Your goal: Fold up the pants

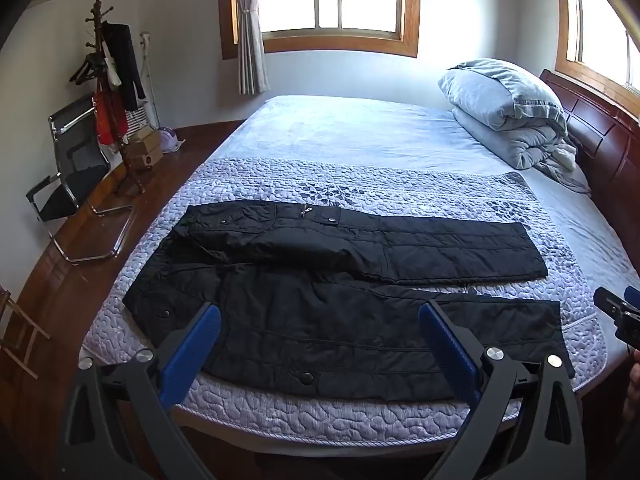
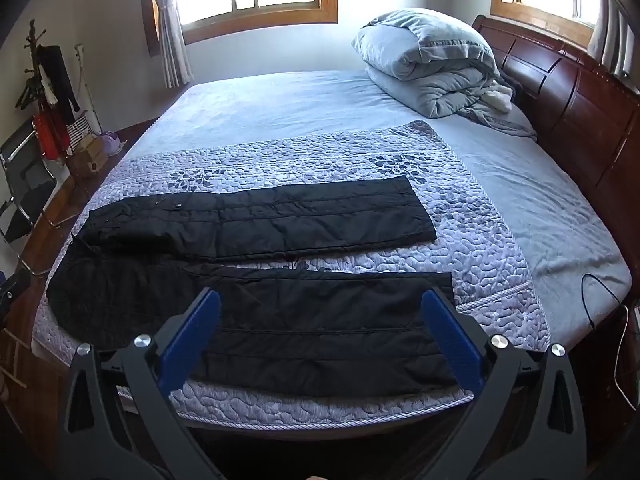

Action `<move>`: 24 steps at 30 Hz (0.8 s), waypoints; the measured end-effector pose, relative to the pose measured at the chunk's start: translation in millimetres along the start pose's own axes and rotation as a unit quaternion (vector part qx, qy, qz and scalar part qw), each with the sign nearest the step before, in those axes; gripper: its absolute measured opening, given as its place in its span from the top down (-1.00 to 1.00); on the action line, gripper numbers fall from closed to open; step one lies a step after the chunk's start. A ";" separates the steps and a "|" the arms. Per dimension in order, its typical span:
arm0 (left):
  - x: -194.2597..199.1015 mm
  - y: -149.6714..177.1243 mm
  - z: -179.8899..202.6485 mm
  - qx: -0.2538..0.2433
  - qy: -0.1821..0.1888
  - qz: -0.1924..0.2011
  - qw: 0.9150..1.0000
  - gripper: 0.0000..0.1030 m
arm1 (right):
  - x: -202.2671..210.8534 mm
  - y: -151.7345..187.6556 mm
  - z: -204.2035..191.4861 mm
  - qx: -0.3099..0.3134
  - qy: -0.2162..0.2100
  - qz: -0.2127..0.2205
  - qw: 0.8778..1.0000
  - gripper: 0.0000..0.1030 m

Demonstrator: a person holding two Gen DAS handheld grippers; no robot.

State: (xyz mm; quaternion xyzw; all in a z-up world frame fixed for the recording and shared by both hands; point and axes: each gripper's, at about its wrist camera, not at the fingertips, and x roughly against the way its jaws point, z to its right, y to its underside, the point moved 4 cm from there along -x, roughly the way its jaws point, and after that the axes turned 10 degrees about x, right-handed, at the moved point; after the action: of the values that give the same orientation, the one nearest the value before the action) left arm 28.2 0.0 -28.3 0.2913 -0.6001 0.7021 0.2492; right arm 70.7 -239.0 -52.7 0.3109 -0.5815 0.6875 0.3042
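Observation:
Black quilted pants (image 1: 320,280) lie spread flat on a pale purple quilted cover (image 1: 360,184), waist to the left, both legs running right with a gap between them. My left gripper (image 1: 320,312) hovers open above the near leg's upper part, close to the waist, nothing between its blue pads. In the right wrist view the pants (image 2: 256,264) lie the same way, and my right gripper (image 2: 320,300) stands open over the near leg toward its hem, holding nothing. The right gripper's tip (image 1: 618,312) shows at the left wrist view's right edge.
The bed (image 2: 300,104) carries a folded grey duvet and pillow (image 2: 432,60) by the dark wooden headboard (image 2: 568,92). A coat rack (image 1: 112,92), a black chair (image 1: 76,168) and boxes stand on the wood floor to the left. A cable (image 2: 600,296) hangs at the bed's right corner.

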 end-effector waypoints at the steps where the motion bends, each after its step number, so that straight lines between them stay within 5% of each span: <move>1: 0.1 0.0 0.1 0.000 0.000 0.000 1.000 -0.93 | 0.3 -0.1 0.2 0.000 0.000 0.000 1.000 -0.95; 24: -9.6 11.4 -4.1 0.000 -0.001 -0.006 1.000 -0.93 | -1.2 2.7 0.3 -0.003 0.000 -0.002 1.000 -0.95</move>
State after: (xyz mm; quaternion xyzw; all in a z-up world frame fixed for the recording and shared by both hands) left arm 26.5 2.3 -43.5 0.2955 -0.5991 0.7001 0.2524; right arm 69.4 -239.7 -55.2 0.3115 -0.5830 0.6849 0.3067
